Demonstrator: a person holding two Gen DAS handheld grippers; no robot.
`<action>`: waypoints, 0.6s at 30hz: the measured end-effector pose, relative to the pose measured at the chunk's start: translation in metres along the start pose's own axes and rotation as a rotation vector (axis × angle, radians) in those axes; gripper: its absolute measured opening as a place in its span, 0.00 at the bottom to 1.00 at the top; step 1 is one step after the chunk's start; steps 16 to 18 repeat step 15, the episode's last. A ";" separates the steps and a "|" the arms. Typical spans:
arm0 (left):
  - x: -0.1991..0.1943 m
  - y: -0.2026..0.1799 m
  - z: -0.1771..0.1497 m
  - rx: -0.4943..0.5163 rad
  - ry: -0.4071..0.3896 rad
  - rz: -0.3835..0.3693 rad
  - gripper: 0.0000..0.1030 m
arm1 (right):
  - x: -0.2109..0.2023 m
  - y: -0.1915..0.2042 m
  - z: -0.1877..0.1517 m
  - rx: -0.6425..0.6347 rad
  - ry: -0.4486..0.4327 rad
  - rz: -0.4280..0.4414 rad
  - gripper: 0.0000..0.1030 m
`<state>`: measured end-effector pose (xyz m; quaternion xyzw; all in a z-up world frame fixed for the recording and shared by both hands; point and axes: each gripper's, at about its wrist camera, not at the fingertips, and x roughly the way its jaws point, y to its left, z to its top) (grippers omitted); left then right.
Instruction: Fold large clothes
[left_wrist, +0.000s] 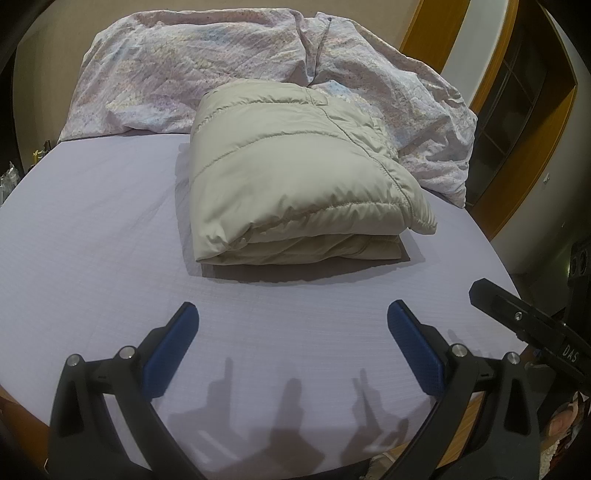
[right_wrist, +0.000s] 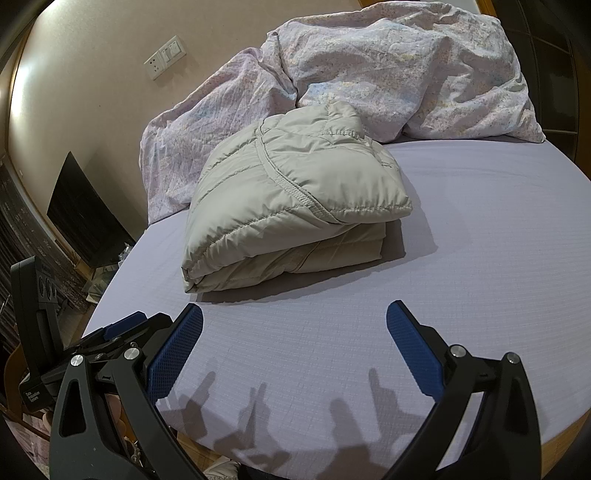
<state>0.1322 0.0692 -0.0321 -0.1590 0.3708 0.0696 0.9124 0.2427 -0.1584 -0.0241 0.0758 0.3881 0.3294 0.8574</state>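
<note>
Beige folded jacket (left_wrist: 291, 177) lies beyond both spread tools; wall socket (right_wrist: 164, 57) shows only rightward.

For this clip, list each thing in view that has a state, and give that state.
Beige quilted puffer jacket: folded into a compact bundle, lying on the bed, untouched.
Floral pastel duvet: crumpled, heaped at the far end behind the jacket.
Lavender fitted bed sheet: spread flat, mostly smooth.
Left gripper: open, empty, short of the jacket.
Right gripper: open, empty, short of the jacket.
</note>
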 end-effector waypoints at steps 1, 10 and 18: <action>0.000 0.000 0.000 0.000 0.000 0.001 0.98 | -0.001 -0.001 0.000 0.000 -0.001 0.000 0.98; 0.000 0.000 0.000 -0.002 0.002 0.000 0.98 | -0.001 -0.002 0.000 0.002 -0.001 0.000 0.98; 0.000 0.000 0.000 -0.003 0.001 0.000 0.98 | -0.002 -0.003 0.000 0.001 -0.001 0.001 0.98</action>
